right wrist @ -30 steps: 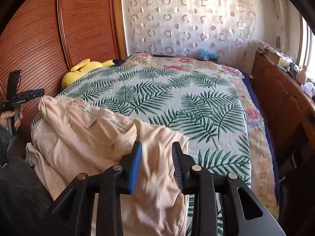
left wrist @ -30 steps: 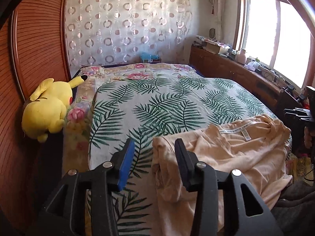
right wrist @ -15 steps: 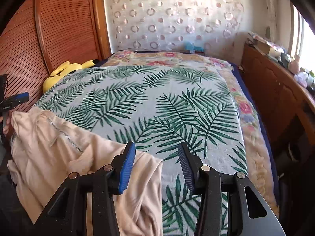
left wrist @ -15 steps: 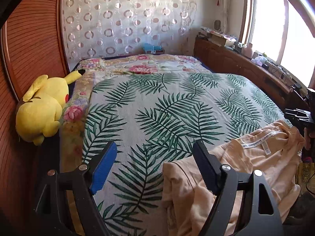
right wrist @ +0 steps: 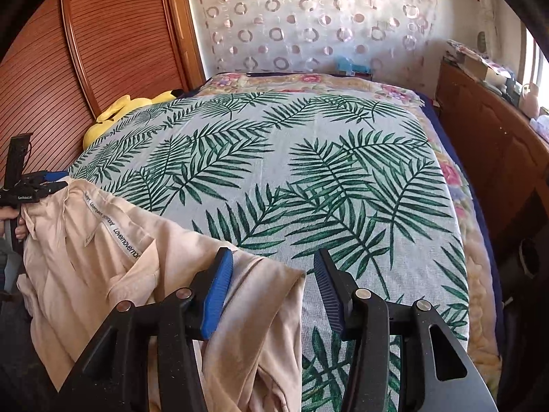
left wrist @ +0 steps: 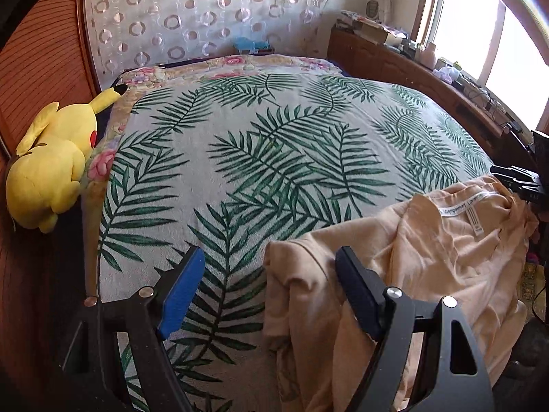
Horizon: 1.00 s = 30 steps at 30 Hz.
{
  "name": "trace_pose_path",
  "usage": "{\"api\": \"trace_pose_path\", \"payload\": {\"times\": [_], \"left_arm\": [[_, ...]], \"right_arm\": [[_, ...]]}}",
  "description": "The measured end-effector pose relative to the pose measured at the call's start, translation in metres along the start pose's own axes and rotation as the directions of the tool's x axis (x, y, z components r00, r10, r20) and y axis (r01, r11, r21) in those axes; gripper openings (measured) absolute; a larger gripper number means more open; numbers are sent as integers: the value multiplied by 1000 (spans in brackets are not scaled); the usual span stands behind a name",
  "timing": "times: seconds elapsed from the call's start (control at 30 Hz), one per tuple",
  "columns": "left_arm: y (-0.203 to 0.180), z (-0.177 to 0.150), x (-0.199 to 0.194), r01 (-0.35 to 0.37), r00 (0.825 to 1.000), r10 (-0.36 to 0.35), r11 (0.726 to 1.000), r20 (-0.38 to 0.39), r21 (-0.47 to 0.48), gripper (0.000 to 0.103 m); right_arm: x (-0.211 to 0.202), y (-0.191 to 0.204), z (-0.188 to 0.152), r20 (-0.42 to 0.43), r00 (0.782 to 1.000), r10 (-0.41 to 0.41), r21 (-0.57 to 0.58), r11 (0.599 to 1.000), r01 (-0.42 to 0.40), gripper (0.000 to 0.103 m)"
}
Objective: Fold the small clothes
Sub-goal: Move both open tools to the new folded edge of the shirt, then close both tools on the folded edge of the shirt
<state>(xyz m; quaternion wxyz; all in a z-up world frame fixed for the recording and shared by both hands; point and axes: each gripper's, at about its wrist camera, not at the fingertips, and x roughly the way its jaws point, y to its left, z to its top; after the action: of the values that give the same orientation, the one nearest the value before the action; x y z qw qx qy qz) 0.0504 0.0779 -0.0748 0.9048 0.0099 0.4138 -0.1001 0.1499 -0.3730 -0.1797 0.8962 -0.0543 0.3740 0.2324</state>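
A peach garment (left wrist: 429,257) lies crumpled over the near edge of the bed, its white neck label (right wrist: 113,226) facing up. My left gripper (left wrist: 271,267) stands wide open over the garment's left edge, and the pads do not touch the cloth. My right gripper (right wrist: 271,261) is opening. The garment's right corner (right wrist: 288,281) lies between its jaws, and neither pad presses on it. Each gripper also shows in the other's view: the right gripper (left wrist: 514,178) beyond the collar, the left gripper (right wrist: 34,185) at the far left with a hand (right wrist: 10,213) below it.
The palm-leaf bedspread (left wrist: 274,154) stretches ahead of the garment. A yellow plush toy (left wrist: 51,158) lies at the bed's left side by the wooden wardrobe door (right wrist: 120,34). A wooden ledge (left wrist: 394,65) with small items runs along the right, under the window.
Both pairs of jaws have spread wider. Both grippers have moved forward and dipped. The garment has sunk from a raised bunch to lie lower on the bed's near edge.
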Motion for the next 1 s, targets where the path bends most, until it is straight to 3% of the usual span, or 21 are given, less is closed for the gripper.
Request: {"api": "trace_pose_path", "payload": {"times": [0.57,0.63,0.67,0.77,0.83,0.9,1.0], "left_arm": [[1,-4,2,-3,1000,3,1000,7,-5,78],[1,-4,0,8,1000,-8,1000,10,-1,63],[0,-4,-1,24,1000,-24,1000,10,3,49],[-4,-3,-3,69,998,-69,998,-4,13,30],[-8,-4,-3,71,997,-71,997,-6,24,25],[-10,-4,-5,88,996,-88,996,-4,22,14],[-21,-7,-20,107,993,-110,992,43,70,12]], "right_arm": [[6,8,-3,-35,999,25,-18,1000,-26,56],[11,6,-4,-51,998,23,-10,1000,-23,56],[11,7,-4,-48,999,21,-9,1000,-21,56],[11,12,-5,-49,999,21,-19,1000,-22,56],[10,16,-6,-51,998,42,-34,998,-44,47],[8,20,-9,-61,995,75,-47,996,-78,24],[-1,25,-13,-51,997,59,-55,997,-62,12]]}}
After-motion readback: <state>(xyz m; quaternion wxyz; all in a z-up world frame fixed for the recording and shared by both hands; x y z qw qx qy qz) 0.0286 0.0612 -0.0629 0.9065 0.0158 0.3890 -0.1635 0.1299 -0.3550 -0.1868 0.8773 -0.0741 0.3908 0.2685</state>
